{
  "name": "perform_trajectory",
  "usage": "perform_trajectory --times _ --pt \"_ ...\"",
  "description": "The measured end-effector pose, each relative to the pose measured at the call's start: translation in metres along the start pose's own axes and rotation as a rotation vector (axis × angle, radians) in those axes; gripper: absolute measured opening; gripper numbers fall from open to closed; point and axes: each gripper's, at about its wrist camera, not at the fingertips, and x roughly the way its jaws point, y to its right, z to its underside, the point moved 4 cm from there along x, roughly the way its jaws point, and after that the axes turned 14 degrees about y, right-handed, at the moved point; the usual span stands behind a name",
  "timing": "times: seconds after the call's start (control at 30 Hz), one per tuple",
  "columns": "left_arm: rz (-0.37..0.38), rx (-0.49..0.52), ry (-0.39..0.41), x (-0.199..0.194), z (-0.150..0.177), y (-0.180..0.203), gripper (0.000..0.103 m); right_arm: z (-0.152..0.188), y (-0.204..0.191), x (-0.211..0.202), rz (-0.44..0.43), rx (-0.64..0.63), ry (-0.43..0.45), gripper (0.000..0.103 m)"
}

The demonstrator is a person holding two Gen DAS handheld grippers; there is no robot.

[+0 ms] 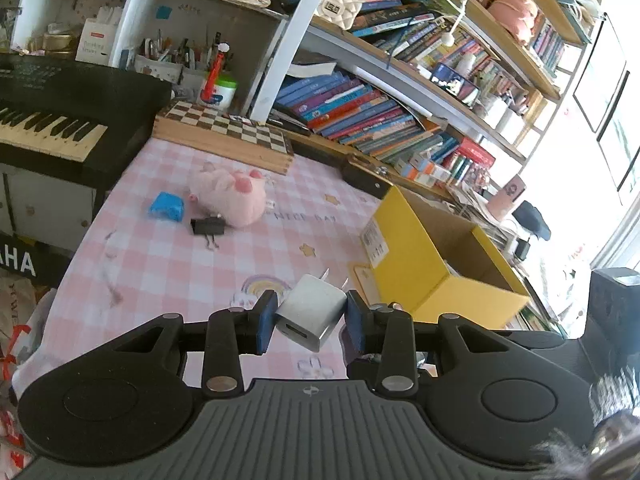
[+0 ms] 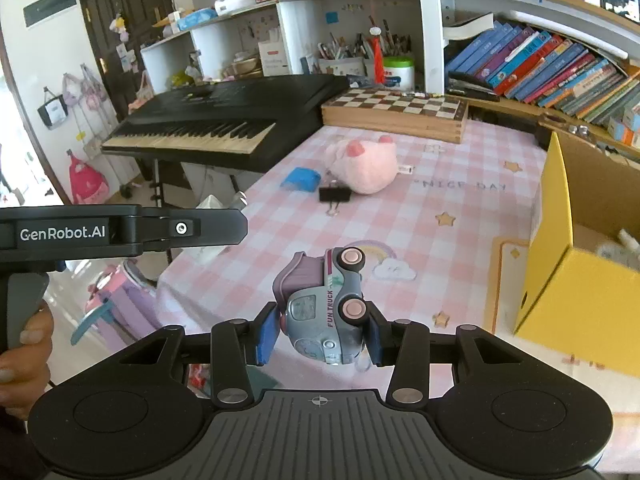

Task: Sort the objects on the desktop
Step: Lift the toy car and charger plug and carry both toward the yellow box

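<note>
Pink-checked cloth: covers the worktop [image 1: 160, 264], printed with stars, a rainbow and "NICE DAY".
Left gripper [image 1: 312, 322]: blue-padded fingers [image 1: 267, 320] closed on a white USB charger [image 1: 310, 312], held tilted above the cloth, prongs pointing away from the camera, port facing it.
Right gripper [image 2: 320, 330]: fingers [image 2: 269, 334] part-way apart and clamped on a toy truck [image 2: 326, 308], grey-blue with a purple back, lying on its side so the pink-hubbed wheels face right; "FUN TRUCK" reads along its flank.
Yellow box [image 1: 436, 264]: open cardboard carton at the right of the worktop, beside both grippers; something pale lies inside, too blurred to tell.
Left on the cloth: pink plush pig [image 1: 234, 196], a black binder clip [image 1: 208, 226] just beside it, a blue packet [image 1: 166, 207] near its left.
Behind: chessboard box [image 1: 224, 130], black keyboard [image 1: 52, 120], shelves of books [image 1: 360, 112].
Person's hand [image 2: 24, 344]: grips the left gripper's handle at the right wrist view's left edge.
</note>
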Motion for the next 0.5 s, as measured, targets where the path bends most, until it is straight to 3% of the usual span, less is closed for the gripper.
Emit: perform_trajectory --times 0.5 --pt "0.070 0.042 -0.052 -0.051 0.027 0.010 0.034 0.037 -0.033 -0.051 0.075 0.061 0.028 0.043"
